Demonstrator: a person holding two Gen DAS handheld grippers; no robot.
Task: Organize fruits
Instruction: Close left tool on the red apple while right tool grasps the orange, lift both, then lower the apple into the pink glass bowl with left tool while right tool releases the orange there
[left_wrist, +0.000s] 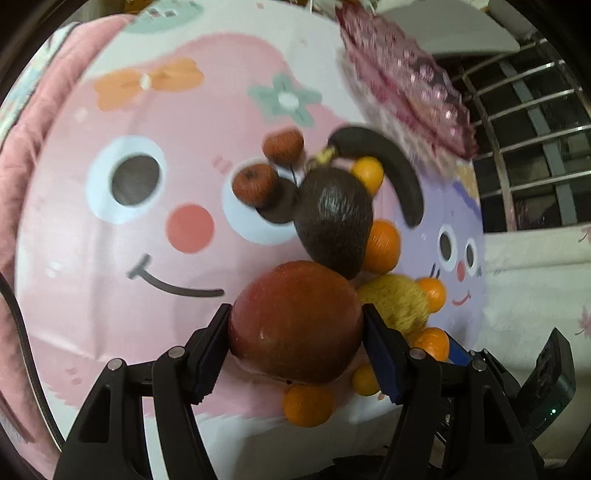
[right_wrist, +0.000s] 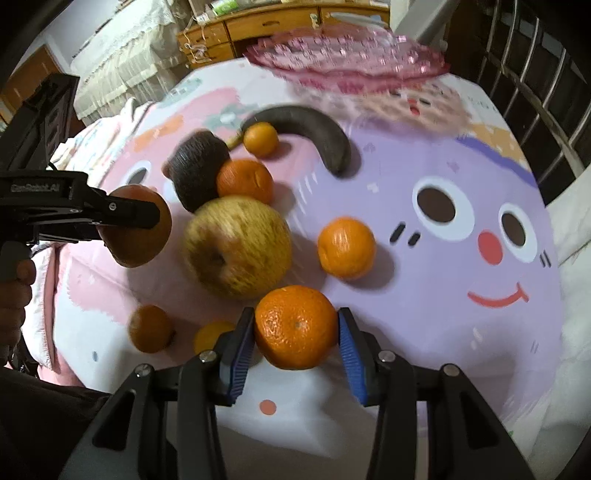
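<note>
My left gripper (left_wrist: 295, 328) is shut on a red apple (left_wrist: 295, 321) and holds it above the cartoon cloth; it also shows in the right wrist view (right_wrist: 140, 229). My right gripper (right_wrist: 295, 332) is shut on an orange tangerine (right_wrist: 295, 326). On the cloth lie a yellow-green apple (right_wrist: 238, 245), a dark avocado (right_wrist: 197, 170), a blackened banana (right_wrist: 314, 129) and several more tangerines, one (right_wrist: 346, 247) alone to the right. Two small red fruits (left_wrist: 255, 182) lie farther off in the left wrist view.
A pink glass dish (right_wrist: 347, 61) stands at the far edge of the cloth. A metal railing (left_wrist: 528, 122) runs along the right side. A wooden dresser (right_wrist: 280, 22) stands behind. A pink cushion edge (left_wrist: 22, 177) is at the left.
</note>
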